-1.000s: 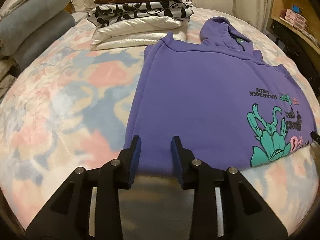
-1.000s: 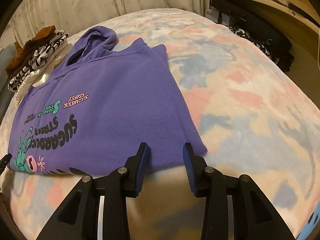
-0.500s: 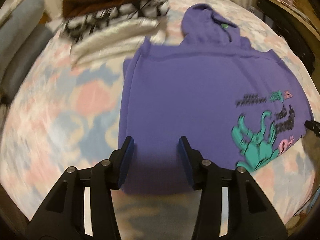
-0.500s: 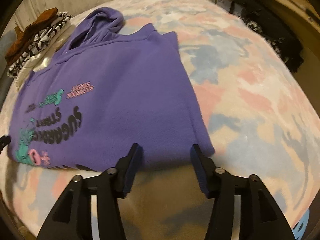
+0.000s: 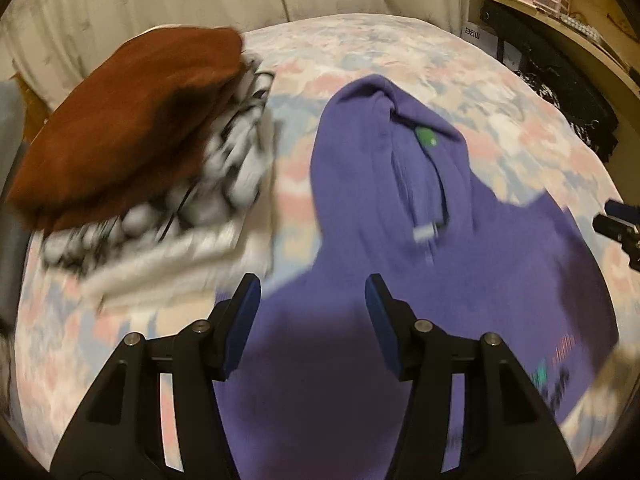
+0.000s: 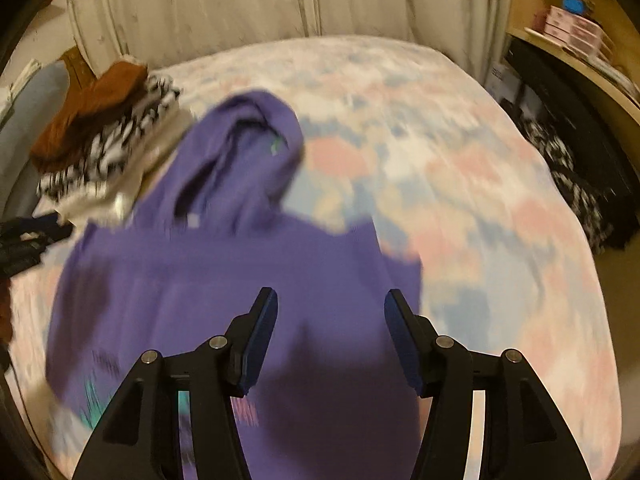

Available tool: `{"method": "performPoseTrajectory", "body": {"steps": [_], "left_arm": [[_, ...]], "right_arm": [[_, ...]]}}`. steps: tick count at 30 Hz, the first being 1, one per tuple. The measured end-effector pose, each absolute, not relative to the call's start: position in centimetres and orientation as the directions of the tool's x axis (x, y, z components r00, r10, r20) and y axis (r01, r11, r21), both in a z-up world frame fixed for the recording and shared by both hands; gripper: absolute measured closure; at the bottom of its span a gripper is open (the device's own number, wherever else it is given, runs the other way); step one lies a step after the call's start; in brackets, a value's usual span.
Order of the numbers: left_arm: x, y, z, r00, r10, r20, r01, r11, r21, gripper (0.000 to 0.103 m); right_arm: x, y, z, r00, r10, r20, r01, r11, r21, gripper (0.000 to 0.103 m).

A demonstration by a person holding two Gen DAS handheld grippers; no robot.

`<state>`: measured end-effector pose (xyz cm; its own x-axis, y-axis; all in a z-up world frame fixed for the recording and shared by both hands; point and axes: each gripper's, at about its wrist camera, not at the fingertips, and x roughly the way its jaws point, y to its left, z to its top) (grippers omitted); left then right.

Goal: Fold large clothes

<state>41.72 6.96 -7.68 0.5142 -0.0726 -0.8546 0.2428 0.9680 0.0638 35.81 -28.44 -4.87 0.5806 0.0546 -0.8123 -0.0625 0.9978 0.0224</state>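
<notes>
Left wrist view: left gripper above hoodie, jaws just opened further, holding nothing. Right gripper likewise parted, empty. Hoodie flat on bed, beside stack of 3 folded garments.

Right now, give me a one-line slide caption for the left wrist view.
Open left gripper above a purple hoodie on the bed, folded stack beside it.
</notes>
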Motion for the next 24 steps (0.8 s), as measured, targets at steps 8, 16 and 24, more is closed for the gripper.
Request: {"method": "performPoseTrajectory", "body": {"steps": [8,16,24], "left_arm": [[52.4,3.1,-14.0,0.474,0.016,-0.88,0.239,0.96,0.146,0.051],[57.2,2.2,-18.0,0.462,0.062,-0.885,0.174,0.972,0.159,0.044],[57.5,1.3,-19.9,0.44,0.031,-0.898,0.158,0.981,0.111,0.035]], "right_arm": [[51.1,-26.1,-5.7,0.591,0.101,-0.8,-0.079,0.995,0.068,0.047],[60.6,-24.7,-11.3,0.537,0.144,-0.831,-0.05,0.989,0.139,0.047],[65.6,-24.5,-16.0,0.509,0.163,-0.845,-0.02,0.984,0.178,0.049]]}}
